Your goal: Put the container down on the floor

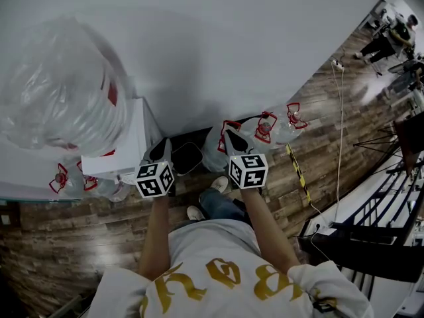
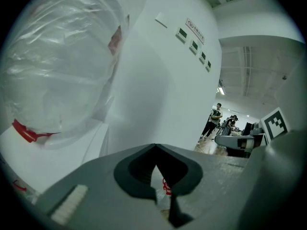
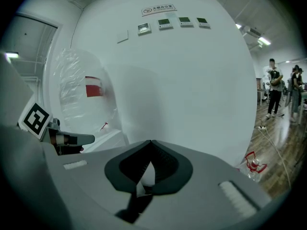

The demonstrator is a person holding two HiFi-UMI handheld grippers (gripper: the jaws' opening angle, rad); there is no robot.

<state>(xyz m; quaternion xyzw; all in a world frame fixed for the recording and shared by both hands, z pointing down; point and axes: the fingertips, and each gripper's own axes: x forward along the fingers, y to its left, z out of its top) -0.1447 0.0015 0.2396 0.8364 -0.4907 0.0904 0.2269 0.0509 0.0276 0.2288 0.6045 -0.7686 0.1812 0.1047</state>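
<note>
Inspecting from the person outward, we are finding both claws held forward at chest height. The left claw (image 1: 161, 148) is showing its jaws closed tip to tip in the left gripper view, gripping nothing; only a sliver of background is showing through the hollow behind the tips. The right claw (image 1: 232, 140) is reading the same in its own view, with its jaws shut together and empty. Beneath them, the person's shoes (image 1: 218, 184) are standing on the wooden floor (image 1: 318, 171).

Just beyond the right claw, we are noting a group of clear jugs (image 1: 265, 130) with red handles, standing upright on the floor against the white wall (image 1: 232, 45). To the left, a white cabinet (image 1: 129, 148) is carrying a large plastic-wrapped bottle (image 1: 56, 91), and more jugs (image 1: 99, 187) are sitting at its foot. Far off to the right, a few people (image 1: 391, 32) are standing.

We are judging progress as follows. Neither claw is carrying a container. If the container is one of the clear jugs by the right claw, it is already resting on the floor and nothing appears left but to draw away. We are unable to confirm which vessel is meant. If it is the wrapped bottle, the lift is not yet begun.
</note>
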